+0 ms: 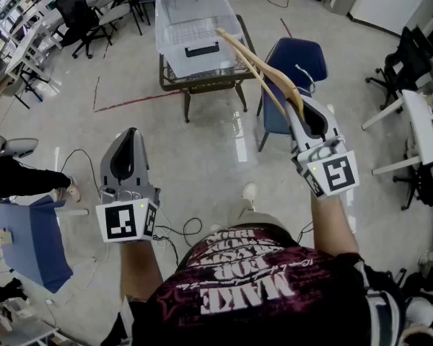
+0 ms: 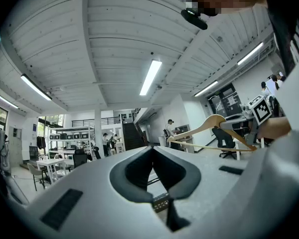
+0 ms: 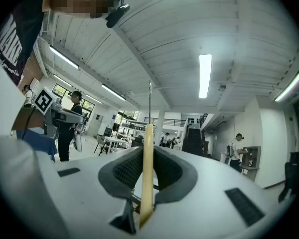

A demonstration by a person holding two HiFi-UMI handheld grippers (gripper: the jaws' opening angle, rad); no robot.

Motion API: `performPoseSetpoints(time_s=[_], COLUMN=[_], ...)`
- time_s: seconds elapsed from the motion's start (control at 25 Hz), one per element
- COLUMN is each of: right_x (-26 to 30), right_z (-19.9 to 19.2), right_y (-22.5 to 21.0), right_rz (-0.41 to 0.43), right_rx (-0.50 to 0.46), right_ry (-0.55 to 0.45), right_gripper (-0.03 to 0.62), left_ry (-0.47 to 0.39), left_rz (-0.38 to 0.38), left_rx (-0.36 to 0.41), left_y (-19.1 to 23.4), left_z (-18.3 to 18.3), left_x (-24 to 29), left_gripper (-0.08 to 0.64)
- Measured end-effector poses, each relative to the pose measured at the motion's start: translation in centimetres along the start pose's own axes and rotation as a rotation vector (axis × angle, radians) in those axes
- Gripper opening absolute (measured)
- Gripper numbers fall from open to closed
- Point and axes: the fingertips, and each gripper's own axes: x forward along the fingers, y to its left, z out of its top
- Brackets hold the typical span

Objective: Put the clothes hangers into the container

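office floor [image 1: 202,157], one container [image 1: 195,27], one hanger [image 1: 263,78]

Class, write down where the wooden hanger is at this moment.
In the head view the wooden hanger sits at upper right, clamped in the right gripper, its far end reaching toward the clear container, left of the blue chair.

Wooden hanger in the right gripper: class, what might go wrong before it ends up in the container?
1. The right gripper pinches the wooden hanger on a narrow part, with most of its length sticking out. It may swivel or slip.
2. The hanger's far end reaches toward the clear container. It could catch the rim rather than drop in.
3. The blue chair stands close beside the path, so a swing could strike it.
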Motion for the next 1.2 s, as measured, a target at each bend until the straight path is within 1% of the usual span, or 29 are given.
performPoseSetpoints(time_s=[0.24,0.4,0.56,0.72,0.92,1.08,1.2], right_x=[-3.5,-5.3,-5.8,-5.9,-5.1,-2.4,-0.2], right_z=[0.7,1.7,2.6,2.7,2.0,0.8,0.0], right_y=[4.8,6.0,6.4,5.8,3.4,2.9,2.3], right_rz=[0.002,-0.002,-0.009,-0.025,-0.05,-0.046,-0.028], right_rx=[-0.01,0.015,0.029,0.047,0.075,0.102,0.122], right_ry=[0.032,0.016,0.009,0.01,0.004,0.01,0.011], right_gripper=[0.063,0.063,0.063,0.063,0.063,0.063,0.063], left_ry=[-0.001,-0.004,0.011,0.032,0.038,0.062,0.054], left_rz=[-0.05,-0.069,-0.088,-0.1,-0.119,-0.122,-0.113], left_rx=[0.001,-0.01,-0.029,-0.043,-0.033,-0.03,-0.032], left_y=[-0.4,-0.8,-0.8,-0.6,-1.2,0.1,1.1], left_z=[-0.7,-0.8,-1.9,-3.3,-3.6,-4.5,-4.6], left_x=[-4.6,-6.4,-7.1,-6.3,-3.8,-1.3,0.7], left_gripper=[0.006,0.006,0.006,0.006,0.006,0.006,0.006])
